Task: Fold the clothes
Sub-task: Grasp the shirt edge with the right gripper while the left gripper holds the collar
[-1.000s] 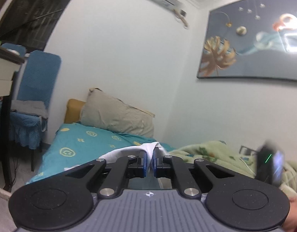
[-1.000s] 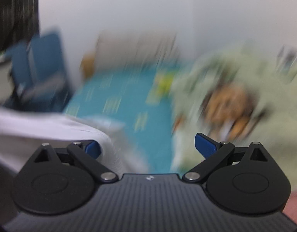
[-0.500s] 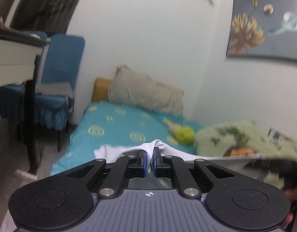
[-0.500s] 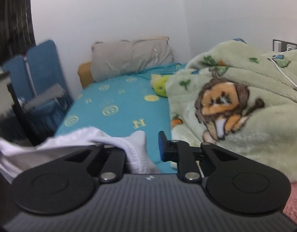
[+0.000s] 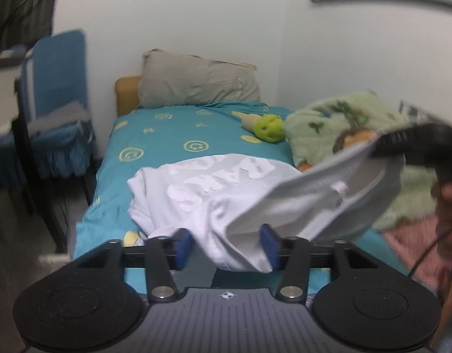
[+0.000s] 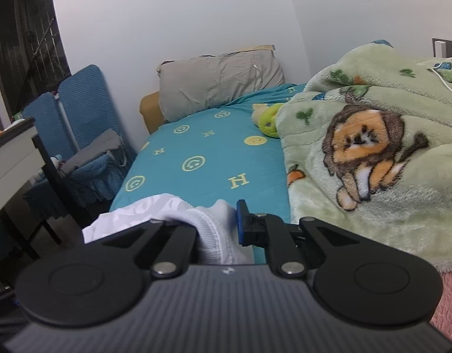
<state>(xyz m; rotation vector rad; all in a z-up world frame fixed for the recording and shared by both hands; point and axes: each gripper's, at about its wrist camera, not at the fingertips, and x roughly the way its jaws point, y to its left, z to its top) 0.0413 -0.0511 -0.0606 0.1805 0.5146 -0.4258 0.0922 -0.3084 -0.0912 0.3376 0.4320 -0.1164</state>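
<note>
Ribbed white cloth shirt [image 5: 226, 203], fleecy blanket [image 6: 373, 135]

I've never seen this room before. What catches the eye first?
A white garment with raised lettering lies crumpled at the near end of the teal bed sheet, draped between the open left gripper. To the right, a green lion-print blanket fills the bed's far side.
</note>
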